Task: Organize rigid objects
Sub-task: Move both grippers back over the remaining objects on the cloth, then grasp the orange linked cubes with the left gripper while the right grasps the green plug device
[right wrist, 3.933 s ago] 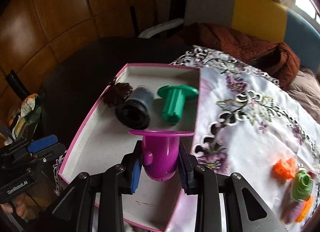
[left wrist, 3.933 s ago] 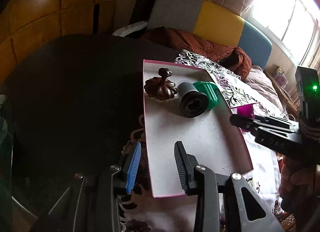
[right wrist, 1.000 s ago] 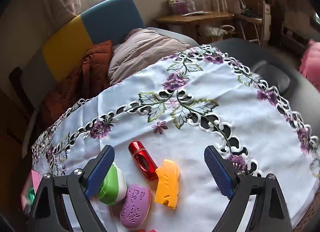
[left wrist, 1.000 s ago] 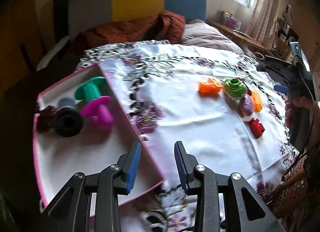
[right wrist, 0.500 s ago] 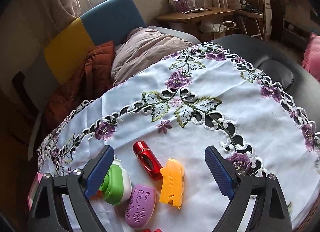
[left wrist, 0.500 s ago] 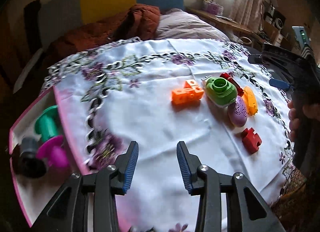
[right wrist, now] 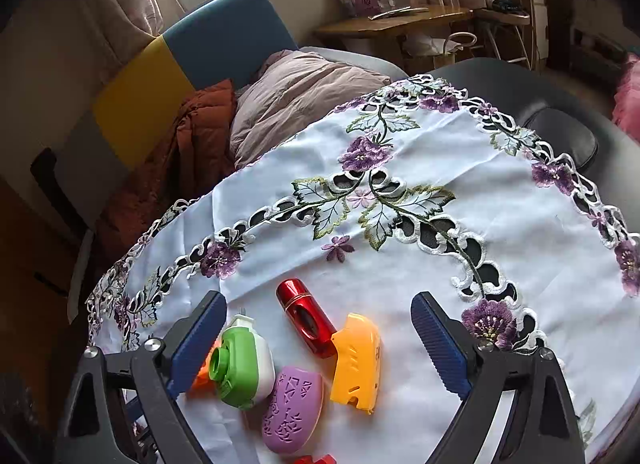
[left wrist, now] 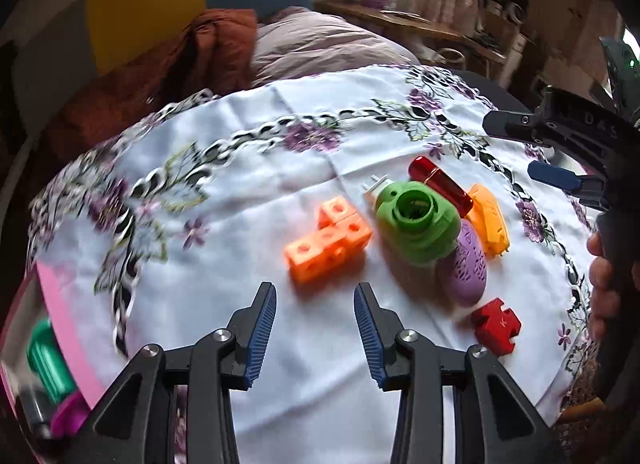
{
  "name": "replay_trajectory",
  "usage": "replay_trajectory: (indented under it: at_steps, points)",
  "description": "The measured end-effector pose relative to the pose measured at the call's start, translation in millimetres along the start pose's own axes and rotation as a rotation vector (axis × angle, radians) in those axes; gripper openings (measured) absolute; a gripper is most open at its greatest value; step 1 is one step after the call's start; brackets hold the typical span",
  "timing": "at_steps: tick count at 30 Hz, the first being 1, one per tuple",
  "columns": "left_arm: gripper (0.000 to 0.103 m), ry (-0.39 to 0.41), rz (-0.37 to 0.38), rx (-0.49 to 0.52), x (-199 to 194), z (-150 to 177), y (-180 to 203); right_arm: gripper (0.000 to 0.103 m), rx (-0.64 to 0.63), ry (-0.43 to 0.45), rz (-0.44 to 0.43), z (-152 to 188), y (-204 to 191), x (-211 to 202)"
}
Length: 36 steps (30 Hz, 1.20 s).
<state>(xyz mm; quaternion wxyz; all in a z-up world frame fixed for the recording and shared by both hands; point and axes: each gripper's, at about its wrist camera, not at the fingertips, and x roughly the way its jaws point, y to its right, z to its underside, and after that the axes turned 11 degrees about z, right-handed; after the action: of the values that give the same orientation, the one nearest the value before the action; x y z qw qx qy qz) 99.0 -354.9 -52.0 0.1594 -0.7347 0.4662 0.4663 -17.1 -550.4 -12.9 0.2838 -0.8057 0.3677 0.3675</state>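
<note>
Left wrist view: pink tray (left wrist: 60, 304) at lower left edge. Left gripper (left wrist: 315, 328) spread, empty, bottom centre, just below orange block (left wrist: 328, 242). Right gripper (right wrist: 318, 348) spread wide, empty, over red cylinder (right wrist: 306, 316) and yellow piece (right wrist: 356, 360), bottom centre.

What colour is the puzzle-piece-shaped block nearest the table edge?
Red: the puzzle-piece block shows best in the left wrist view, beside the purple oval piece.
</note>
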Motion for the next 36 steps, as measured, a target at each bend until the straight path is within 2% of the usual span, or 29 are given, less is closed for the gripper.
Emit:
replay_trajectory:
  at_steps: [4,9,17,19,21,22,23,25,27,32,36]
  points:
    - [0.043,-0.021,0.018,0.071,12,-15,6,0.094,0.015,-0.012,-0.014,0,2,1]
    - [0.051,-0.069,0.030,0.129,28,-27,5,0.095,0.031,-0.025,-0.028,-1,4,4]
    - [0.051,-0.106,0.031,0.183,52,-38,3,0.096,0.036,-0.051,-0.041,-1,4,8]
    - [0.051,-0.124,0.030,0.167,61,-39,1,0.096,0.033,-0.051,-0.039,-1,4,9]
    - [0.044,-0.111,0.031,0.137,65,-35,-3,0.096,0.034,-0.053,-0.037,0,4,9]
    - [0.033,-0.096,0.033,0.130,64,-34,-4,0.096,0.034,-0.054,-0.037,-1,4,10]
    - [0.031,-0.085,0.042,0.105,62,-32,-6,0.096,0.034,-0.052,-0.036,-1,5,10]
    - [0.029,-0.065,0.057,0.049,57,-29,-12,0.096,0.031,-0.051,-0.030,-2,5,11]
    - [0.026,-0.047,0.049,0.019,51,-23,-14,0.096,0.029,-0.049,-0.030,-2,5,10]
    - [0.026,-0.012,0.020,-0.061,32,3,-15,0.096,0.022,-0.055,-0.025,-1,4,12]
    - [0.026,0.022,-0.012,-0.065,16,29,-2,0.096,0.017,-0.053,-0.023,-1,4,11]
